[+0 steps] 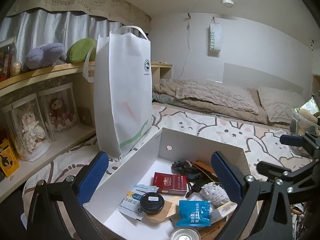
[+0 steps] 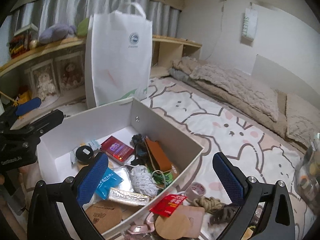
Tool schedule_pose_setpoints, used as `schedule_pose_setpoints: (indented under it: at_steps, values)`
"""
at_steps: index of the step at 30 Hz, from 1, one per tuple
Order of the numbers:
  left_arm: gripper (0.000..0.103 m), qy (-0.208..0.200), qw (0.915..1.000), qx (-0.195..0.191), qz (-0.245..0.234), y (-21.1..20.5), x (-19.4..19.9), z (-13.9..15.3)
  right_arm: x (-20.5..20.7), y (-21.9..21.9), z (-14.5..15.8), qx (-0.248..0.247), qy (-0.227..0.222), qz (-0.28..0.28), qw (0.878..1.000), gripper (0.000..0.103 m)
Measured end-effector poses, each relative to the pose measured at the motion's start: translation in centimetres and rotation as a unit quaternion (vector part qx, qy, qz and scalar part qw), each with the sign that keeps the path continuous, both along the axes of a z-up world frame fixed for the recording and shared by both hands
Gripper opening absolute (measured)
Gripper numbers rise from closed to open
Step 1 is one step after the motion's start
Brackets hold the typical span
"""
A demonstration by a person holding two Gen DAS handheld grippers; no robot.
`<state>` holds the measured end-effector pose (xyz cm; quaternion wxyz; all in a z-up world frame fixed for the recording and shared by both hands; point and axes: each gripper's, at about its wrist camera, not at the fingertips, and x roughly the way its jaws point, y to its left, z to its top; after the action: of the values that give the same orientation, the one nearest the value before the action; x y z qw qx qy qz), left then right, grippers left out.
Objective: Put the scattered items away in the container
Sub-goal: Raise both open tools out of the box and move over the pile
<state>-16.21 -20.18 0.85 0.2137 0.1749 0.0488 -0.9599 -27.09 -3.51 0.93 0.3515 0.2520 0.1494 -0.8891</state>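
The white box (image 1: 202,141) sits on the bed and holds a red pack (image 1: 170,182), a black round tin (image 1: 152,202), a blue sachet (image 1: 194,212) and several other small things. My left gripper (image 1: 160,158) hovers open and empty over the box's near side. My right gripper (image 2: 160,160) is open and empty above the box's right wall (image 2: 180,146). Beside that wall, on the sheet, lie a red packet (image 2: 170,203), a tape roll (image 2: 197,189), a rope coil (image 2: 209,202), a dark knitted piece (image 2: 226,213), a pink clip (image 2: 140,229) and a round cork coaster (image 2: 173,225).
A tall white tote bag (image 1: 124,88) stands just behind the box. The wooden shelf (image 1: 40,74) with plush toys and boxed dolls runs along the left. Folded beige blankets (image 2: 236,92) lie at the bed's far end. A glass jar (image 2: 309,172) stands at the right edge.
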Motion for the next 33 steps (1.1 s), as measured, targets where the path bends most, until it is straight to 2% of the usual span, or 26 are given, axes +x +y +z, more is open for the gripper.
schedule_pose_setpoints:
  at_steps: [10, 21, 28, 33]
  values:
    - [0.103, 0.011, 0.9992, -0.026, -0.027, 3.0, 0.1, 1.2, 1.8, 5.1, 2.2, -0.024, 0.022, -0.041, 0.999, 0.103]
    - [0.103, 0.017, 0.9958, -0.029, -0.085, 6.9, -0.7, 1.5, 3.7, 11.6, 2.4, -0.034, 0.034, -0.089, 0.995, 0.103]
    - [0.103, 0.037, 0.9931, -0.014, -0.11, 8.8, -0.8, 2.0, 4.6, 16.2, 2.3, -0.035, 0.048, -0.147, 0.987, 0.103]
    - [0.103, 0.044, 0.9924, -0.022, -0.113, 10.1, -0.9, 2.3, 5.1, 19.5, 1.9, -0.039, 0.059, -0.189, 0.979, 0.103]
